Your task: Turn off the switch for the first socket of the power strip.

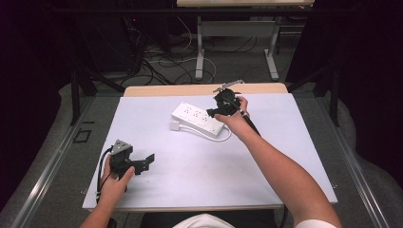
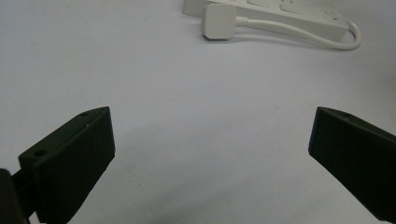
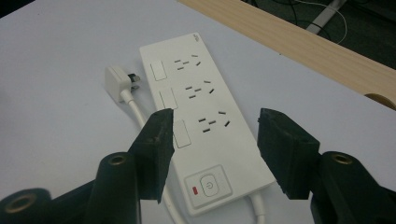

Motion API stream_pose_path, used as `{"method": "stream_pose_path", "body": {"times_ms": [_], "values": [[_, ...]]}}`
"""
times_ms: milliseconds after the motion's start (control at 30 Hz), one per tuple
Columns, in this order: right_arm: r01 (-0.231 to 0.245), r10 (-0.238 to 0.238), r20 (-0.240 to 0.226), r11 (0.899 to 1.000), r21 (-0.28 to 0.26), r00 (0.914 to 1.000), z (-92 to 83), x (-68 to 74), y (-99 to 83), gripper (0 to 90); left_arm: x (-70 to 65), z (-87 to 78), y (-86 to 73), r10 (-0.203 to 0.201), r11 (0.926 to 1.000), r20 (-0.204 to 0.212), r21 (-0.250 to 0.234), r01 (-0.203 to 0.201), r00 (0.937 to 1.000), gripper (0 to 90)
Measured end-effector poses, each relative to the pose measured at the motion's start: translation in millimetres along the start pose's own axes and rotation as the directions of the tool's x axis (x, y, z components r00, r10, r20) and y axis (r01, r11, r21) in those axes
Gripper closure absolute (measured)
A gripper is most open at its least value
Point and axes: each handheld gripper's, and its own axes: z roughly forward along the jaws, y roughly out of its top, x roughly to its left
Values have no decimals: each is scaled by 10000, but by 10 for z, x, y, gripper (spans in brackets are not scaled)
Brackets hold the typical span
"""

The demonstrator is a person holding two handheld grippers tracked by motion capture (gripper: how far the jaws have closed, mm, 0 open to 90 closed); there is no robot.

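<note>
A white power strip (image 1: 197,118) with three sockets lies at the back middle of the white table (image 1: 199,175). Its white plug (image 1: 175,125) rests unplugged beside its left end, joined by a looped white cable (image 1: 227,135). My right gripper (image 1: 212,113) hovers over the strip's right end. In the right gripper view its open jaws (image 3: 215,126) stand on either side of the strip (image 3: 196,93), above the power switch (image 3: 208,185), with the pads off it; the plug (image 3: 116,81) lies beyond. My left gripper (image 1: 145,162) rests open near the front left corner, empty (image 2: 212,135), facing the strip (image 2: 280,11) and plug (image 2: 218,22).
A wooden strip (image 1: 204,89) runs along the table's far edge, seen close in the right gripper view (image 3: 303,42). Behind it are the metal legs of another desk (image 1: 199,52) and tangled floor cables (image 1: 157,66). Bare white surface spreads between the two grippers.
</note>
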Motion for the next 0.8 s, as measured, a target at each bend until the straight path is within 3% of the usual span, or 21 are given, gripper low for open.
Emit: {"method": "stream_pose_path", "body": {"times_ms": [300,367,567,800], "values": [[141,-141,61,9999,-30,9999,102,33,47,481,2,2,-1,3,10000,16,14,-3,10000,4],[121,-122,169,9999,84,9998,127,32,52,506,2,3,-1,2,10000,15,21,-2,10000,5],[-220,221,-75,9996,176,9997,243,26,45,558,7,12,-6,-78,9999,-19,-73,78,10000,5],[-206,204,53,9992,334,9998,331,22,30,595,8,15,-6,-75,10000,6,-46,75,10000,5]]}}
